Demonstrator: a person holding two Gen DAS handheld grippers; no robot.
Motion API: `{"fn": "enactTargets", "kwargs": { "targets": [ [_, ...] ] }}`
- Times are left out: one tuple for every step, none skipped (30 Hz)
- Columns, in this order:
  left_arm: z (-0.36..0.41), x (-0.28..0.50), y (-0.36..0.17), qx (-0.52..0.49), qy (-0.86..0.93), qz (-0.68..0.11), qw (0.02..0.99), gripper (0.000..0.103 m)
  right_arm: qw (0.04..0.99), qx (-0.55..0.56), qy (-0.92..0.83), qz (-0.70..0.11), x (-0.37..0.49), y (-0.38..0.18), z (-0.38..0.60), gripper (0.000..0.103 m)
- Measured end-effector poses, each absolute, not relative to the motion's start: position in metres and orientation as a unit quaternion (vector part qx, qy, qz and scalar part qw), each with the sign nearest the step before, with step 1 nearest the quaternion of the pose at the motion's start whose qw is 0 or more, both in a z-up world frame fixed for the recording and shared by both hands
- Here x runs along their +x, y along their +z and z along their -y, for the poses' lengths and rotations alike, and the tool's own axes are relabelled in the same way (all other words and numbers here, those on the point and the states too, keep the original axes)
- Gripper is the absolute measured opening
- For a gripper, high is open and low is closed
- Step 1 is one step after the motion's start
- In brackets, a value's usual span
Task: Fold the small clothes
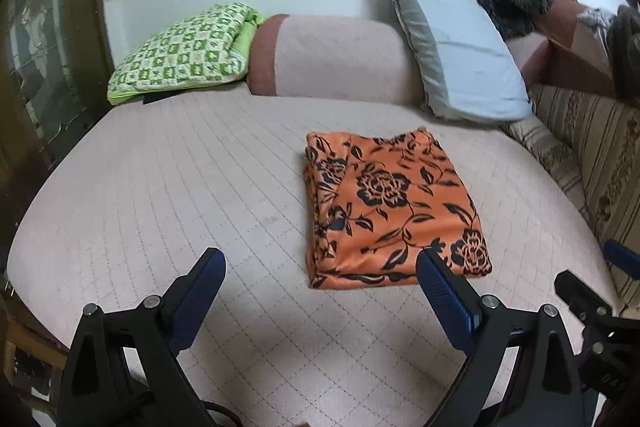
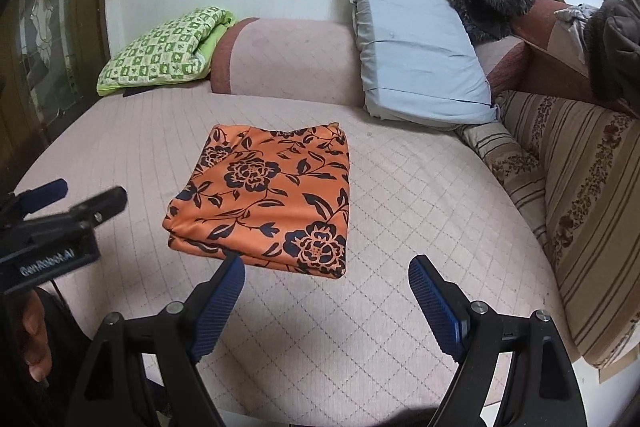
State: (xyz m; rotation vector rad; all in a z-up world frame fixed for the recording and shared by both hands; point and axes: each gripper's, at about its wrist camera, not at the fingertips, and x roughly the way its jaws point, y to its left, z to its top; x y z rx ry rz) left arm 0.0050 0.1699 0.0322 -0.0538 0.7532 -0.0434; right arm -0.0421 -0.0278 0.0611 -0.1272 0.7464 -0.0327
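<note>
1. Left wrist view: the left gripper (image 1: 320, 267), black with blue ribbed pads, hangs with its jaws spread wide and nothing between them, above the pale pink quilted bed cover (image 1: 160, 195).
2. The folded orange cloth with a black flower print (image 1: 394, 207) lies flat on that cover, ahead and to the right of the gripper, apart from both pads.
3. Behind it, a pink bolster (image 1: 336, 59) stands by the wall, with a green-and-white checked folded quilt (image 1: 184, 51) to its left and a grey-blue pillow (image 1: 460, 47) leaning at its right.
4. Part of the right gripper (image 1: 592, 299) shows at the right edge.
5. Right wrist view: the right gripper (image 2: 326, 267) is likewise released, jaws wide and empty, above the cover just in front of the cloth's near edge.
6. The orange cloth (image 2: 272, 195) rests as a neat rectangle, in the middle of the bed.
7. A beige striped flowered cushion (image 2: 580, 207) lines the right side.
8. The left gripper (image 2: 72, 199) juts in from the left edge, a hand (image 2: 36, 339) below it.
</note>
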Motion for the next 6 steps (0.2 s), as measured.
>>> {"fn": "enactTargets", "kwargs": {
  "targets": [
    [-0.1680,0.0063,0.0311,-0.022,-0.024,-0.369,0.929,0.099,0.930,-0.060,-0.017,-0.363,-0.0421,0.0616,0.0297,0.086],
    [-0.1666,0.0070,0.0305,-0.020,-0.028,-0.369,0.929,0.101,0.930,-0.055,-0.017,-0.362,-0.0426,0.0622,0.0315,0.086],
    [-0.1647,0.0067,0.0307,-0.018,-0.033,-0.364,0.931,0.102,0.930,-0.054,-0.016,-0.363,-0.0418,0.0625,0.0325,0.086],
    [-0.1632,0.0067,0.0313,-0.016,-0.033,-0.361,0.932,0.102,0.930,-0.053,-0.015,-0.363,-0.0412,0.0624,0.0329,0.086],
    [-0.1618,0.0078,0.0319,-0.013,-0.035,-0.362,0.932,0.102,0.930,-0.054,-0.014,-0.364,-0.0399,0.0621,0.0330,0.086],
    [-0.1603,0.0091,0.0325,-0.011,-0.041,-0.363,0.931,0.102,0.929,-0.056,-0.014,-0.364,-0.0385,0.0613,0.0319,0.086]
  ]
}}
